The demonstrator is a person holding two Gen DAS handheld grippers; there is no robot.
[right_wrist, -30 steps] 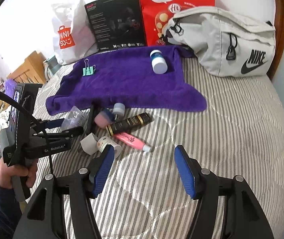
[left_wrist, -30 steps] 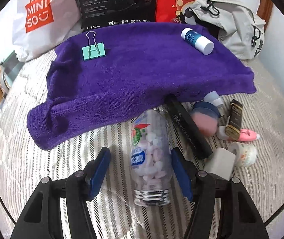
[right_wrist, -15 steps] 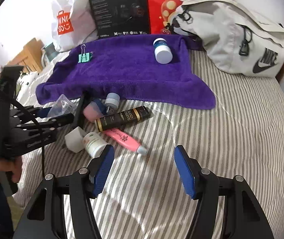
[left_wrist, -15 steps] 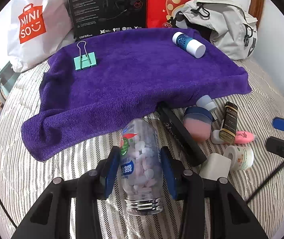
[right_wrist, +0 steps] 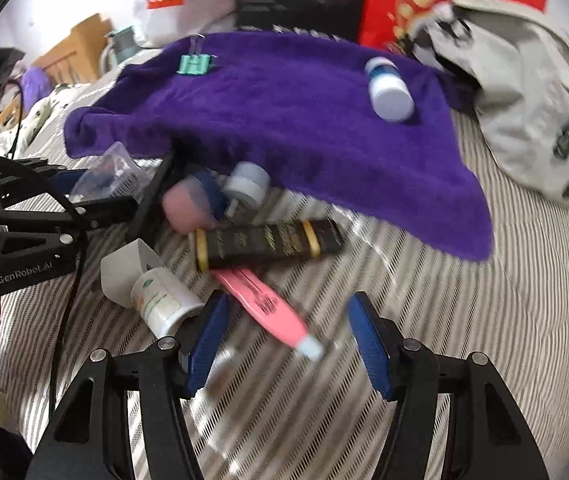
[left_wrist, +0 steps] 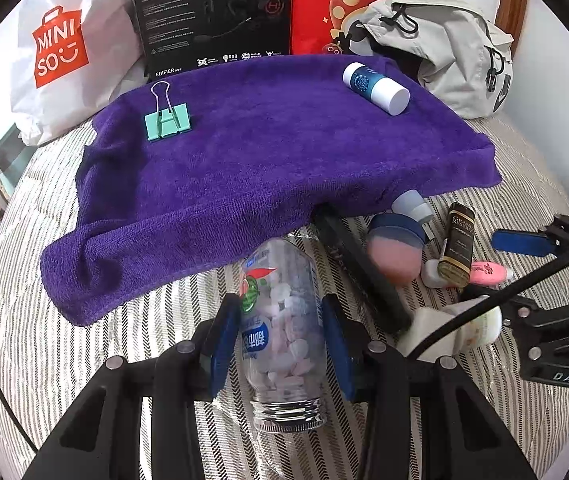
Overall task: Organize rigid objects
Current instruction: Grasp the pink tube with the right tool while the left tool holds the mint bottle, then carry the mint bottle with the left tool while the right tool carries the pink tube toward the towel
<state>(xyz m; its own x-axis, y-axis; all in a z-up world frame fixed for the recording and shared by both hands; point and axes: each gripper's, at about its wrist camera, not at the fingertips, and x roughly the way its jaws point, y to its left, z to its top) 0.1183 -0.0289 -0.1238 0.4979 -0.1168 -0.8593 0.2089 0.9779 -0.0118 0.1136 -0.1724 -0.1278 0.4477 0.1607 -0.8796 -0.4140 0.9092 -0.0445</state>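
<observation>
The left gripper point(left_wrist: 280, 332) has its blue pads pressed against both sides of the clear candy bottle point(left_wrist: 280, 320), which lies on the striped bedspread point(left_wrist: 64, 340) with its threaded neck toward the camera and its far end at the edge of the purple towel point(left_wrist: 264, 152). The right gripper point(right_wrist: 288, 340) hangs with jaws spread wide; the capped end of the pink tube point(right_wrist: 268, 308) lies between them, and a small white bottle point(right_wrist: 164, 300) sits just outside the left pad.
</observation>
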